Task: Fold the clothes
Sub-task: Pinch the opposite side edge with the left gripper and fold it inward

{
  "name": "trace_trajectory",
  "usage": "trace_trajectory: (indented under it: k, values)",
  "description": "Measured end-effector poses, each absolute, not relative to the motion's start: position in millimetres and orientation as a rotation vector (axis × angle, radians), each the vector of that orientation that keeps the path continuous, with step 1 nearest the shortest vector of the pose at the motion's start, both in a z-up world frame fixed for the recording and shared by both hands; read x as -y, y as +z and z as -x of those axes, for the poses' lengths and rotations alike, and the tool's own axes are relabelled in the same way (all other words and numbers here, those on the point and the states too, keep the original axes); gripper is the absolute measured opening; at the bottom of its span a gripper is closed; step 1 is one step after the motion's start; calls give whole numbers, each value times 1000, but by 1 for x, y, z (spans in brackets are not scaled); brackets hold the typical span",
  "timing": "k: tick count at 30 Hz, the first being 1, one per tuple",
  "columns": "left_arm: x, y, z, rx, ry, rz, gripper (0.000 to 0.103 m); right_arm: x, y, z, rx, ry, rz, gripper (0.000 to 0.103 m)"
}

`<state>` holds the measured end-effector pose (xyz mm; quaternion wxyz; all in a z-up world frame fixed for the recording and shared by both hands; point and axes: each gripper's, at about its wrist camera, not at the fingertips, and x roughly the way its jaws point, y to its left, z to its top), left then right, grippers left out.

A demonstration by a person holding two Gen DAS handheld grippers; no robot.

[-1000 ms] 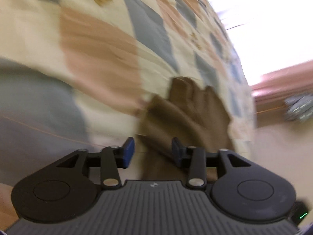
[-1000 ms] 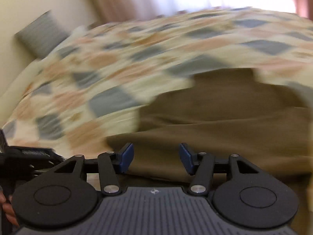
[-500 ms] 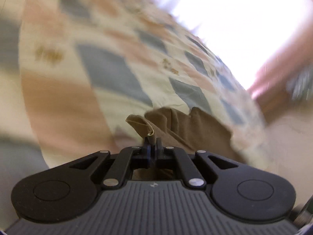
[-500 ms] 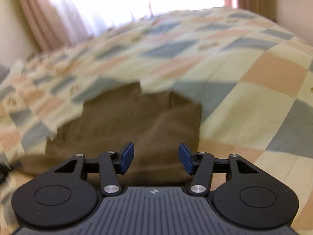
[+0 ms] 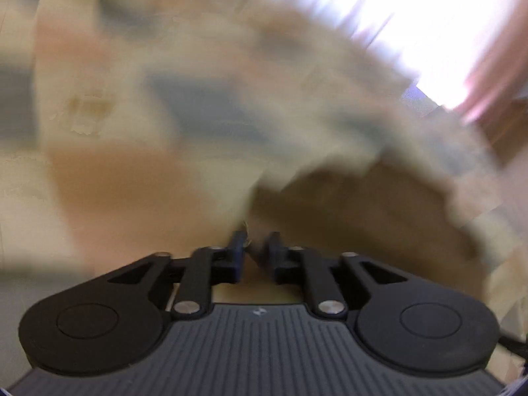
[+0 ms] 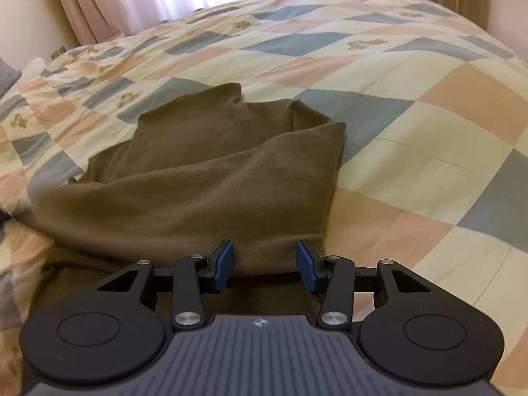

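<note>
Patchwork quilt (image 6: 412,151), brown garment (image 6: 204,178) ahead of spread right tool (image 6: 265,264), left tool (image 5: 254,247) pinching its edge

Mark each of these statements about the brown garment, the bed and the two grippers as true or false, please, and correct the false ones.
1. The brown garment lies on a checked quilt. True.
2. The right gripper is shut on the cloth. False: its jaws stand wide apart, with a fold of the garment between them.
3. The left wrist picture is sharp. False: it is heavily blurred, though the left gripper shows clearly.
4. The garment lies flat in a single layer. False: one layer is folded over another.
5. Curtains hang behind the bed. True.
</note>
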<state>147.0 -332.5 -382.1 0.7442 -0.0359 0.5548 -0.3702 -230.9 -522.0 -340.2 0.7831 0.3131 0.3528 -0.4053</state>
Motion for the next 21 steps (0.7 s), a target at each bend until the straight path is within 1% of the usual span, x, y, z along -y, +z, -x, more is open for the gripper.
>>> trace_trajectory:
  k: [2,3,4,5,6,9,11,12,13,14,15,16,17,19,21]
  values:
    - [328,-390,-148,-1250,-767,89,21,519,-339,230,-756,-864,-678,46]
    - [324,-388,-147,-1266,-753,133,35,517,-338,230,-754,-859,-680,46]
    - [321,-387,-146,-1280,-745,196,52,516,-338,231,-755,-856,-682,47]
    - [319,-387,-144,-1293,-739,262,59,515,-339,232,-757,-854,-686,47]
    - [317,-386,-142,-1306,-731,328,68,514,-340,233,-759,-854,-693,48]
    - [324,-395,-146,-1368,-689,468,69,512,-343,237,-764,-862,-727,48]
    - [334,-407,-150,-1400,-643,514,65,511,-344,238,-765,-867,-742,50]
    - [338,-412,-152,-1413,-625,527,54,510,-344,239,-765,-868,-742,51]
    - [343,-414,-154,-1422,-609,532,23,510,-343,239,-765,-868,-742,52]
    - [351,-407,-151,-1387,-631,475,9,510,-343,240,-766,-867,-739,52]
    - [359,-398,-147,-1340,-660,404,1,509,-342,241,-766,-868,-737,52]
    - [368,-389,-143,-1292,-688,333,2,509,-341,242,-765,-869,-736,53]
    - [381,-372,-129,-1164,-767,163,2,510,-341,245,-762,-872,-740,53]
    - [409,-338,-86,-841,-946,-221,2,510,-340,250,-756,-878,-746,54]
    - [426,-329,-32,-572,-1146,-505,2,512,-340,255,-750,-889,-754,55]
